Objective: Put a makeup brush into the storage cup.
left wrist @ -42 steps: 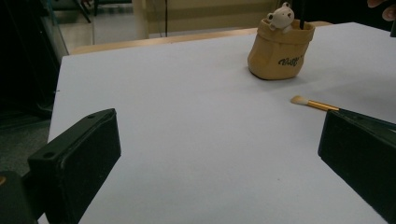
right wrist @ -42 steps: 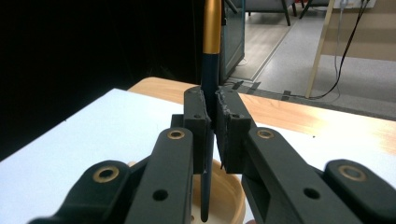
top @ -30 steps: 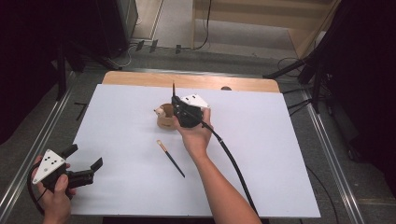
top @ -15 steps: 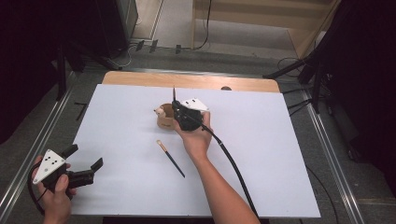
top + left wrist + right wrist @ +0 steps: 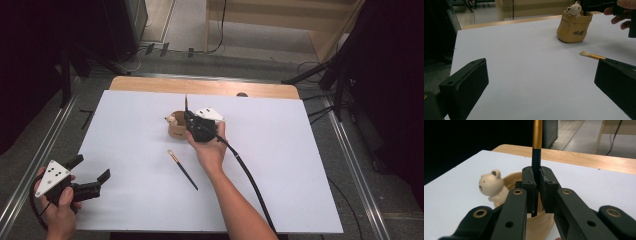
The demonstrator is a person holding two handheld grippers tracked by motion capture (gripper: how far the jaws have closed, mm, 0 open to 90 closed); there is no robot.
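White counter [image 5: 300,165]: right gripper [image 5: 536,185] clamps a thin, stiff, light brush [image 5: 536,150] mid-handle, upright above the bear pot [image 5: 524,220]; left gripper [image 5: 92,182] wide open, empty. Second brush [image 5: 182,170] lies beside.

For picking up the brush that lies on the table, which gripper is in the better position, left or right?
Probably the left. The left gripper is open and free, with the loose brush ahead of it. The right gripper is shut on another brush over the holder.
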